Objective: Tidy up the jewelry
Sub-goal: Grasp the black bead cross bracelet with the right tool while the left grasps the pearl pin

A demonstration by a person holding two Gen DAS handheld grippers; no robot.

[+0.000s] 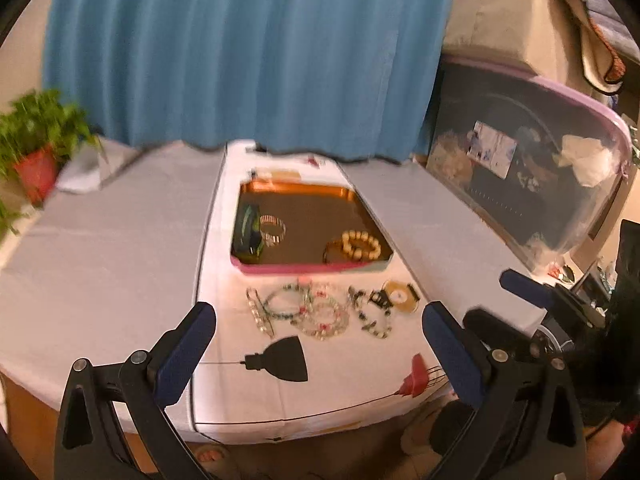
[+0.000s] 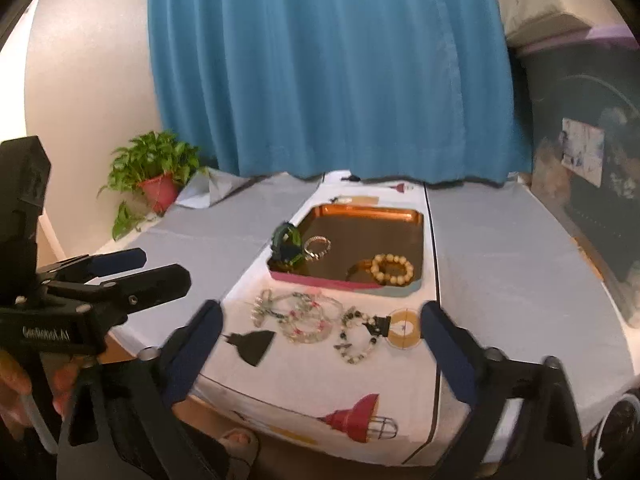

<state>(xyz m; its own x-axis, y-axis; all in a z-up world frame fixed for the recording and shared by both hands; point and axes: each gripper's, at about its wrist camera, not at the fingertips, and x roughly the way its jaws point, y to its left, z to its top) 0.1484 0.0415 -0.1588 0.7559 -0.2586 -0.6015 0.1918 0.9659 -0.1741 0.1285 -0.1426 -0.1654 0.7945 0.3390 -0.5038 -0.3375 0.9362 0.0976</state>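
Observation:
A copper tray (image 1: 298,191) (image 2: 416,216) sits on the white cloth. In it lie a green bangle (image 1: 249,228) (image 2: 286,243), a silver bracelet (image 1: 273,229) (image 2: 317,247) and a cream bead bracelet (image 1: 361,245) (image 2: 392,269). In front of the tray lie several loose bracelets: a clear and pink bead pile (image 1: 316,312) (image 2: 300,318) and a black and white bead bracelet (image 1: 370,312) (image 2: 358,334). My left gripper (image 1: 318,354) is open and empty, above the table's near edge. My right gripper (image 2: 322,350) is open and empty too.
A potted plant (image 1: 34,140) (image 2: 154,172) stands at the back left. A blue curtain (image 2: 328,72) hangs behind the table. A large clear storage bin with a pink lid (image 1: 532,168) stands at the right. The cloth shows printed lamp shapes (image 1: 288,360).

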